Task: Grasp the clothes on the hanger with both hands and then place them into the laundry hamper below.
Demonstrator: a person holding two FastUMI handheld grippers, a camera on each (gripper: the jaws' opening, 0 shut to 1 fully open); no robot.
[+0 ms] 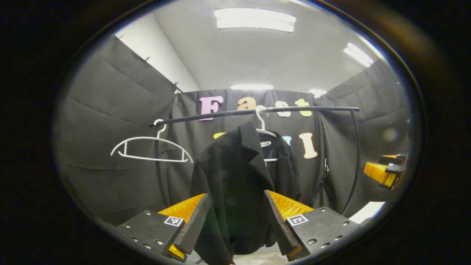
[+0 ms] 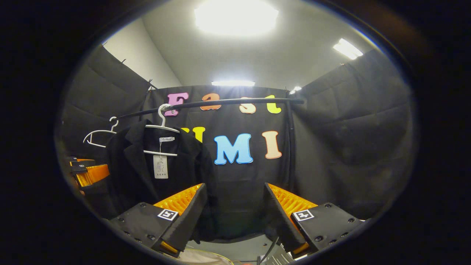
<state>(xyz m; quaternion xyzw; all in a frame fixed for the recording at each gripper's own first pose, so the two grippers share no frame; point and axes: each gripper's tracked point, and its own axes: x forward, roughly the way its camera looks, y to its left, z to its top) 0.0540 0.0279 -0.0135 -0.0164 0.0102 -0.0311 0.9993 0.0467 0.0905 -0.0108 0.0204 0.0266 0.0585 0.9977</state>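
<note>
Black jacket (image 1: 239, 176) hangs on a white hanger (image 1: 263, 129) near the middle of the rail (image 1: 257, 111); an empty hanger (image 1: 151, 149) sits toward the rail's left end. Risk, in my judgement: pulling down without unhooking could drag hanger or rail along. Left gripper (image 1: 237, 221) is level, jaws apart, jacket between but unclamped. Right gripper (image 2: 233, 217) is level, jaws apart, jacket to its left.

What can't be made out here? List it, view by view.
- Laundry hamper: not identifiable; the lower edge of both views cuts off the floor under the rail.
- Black jacket hem: left gripper view, hidden behind the left gripper and cut off by the edge.
- Jacket's hanging tag: right gripper view, print too small.
- Right gripper: its body is cut off at the left gripper view's right edge.
</note>
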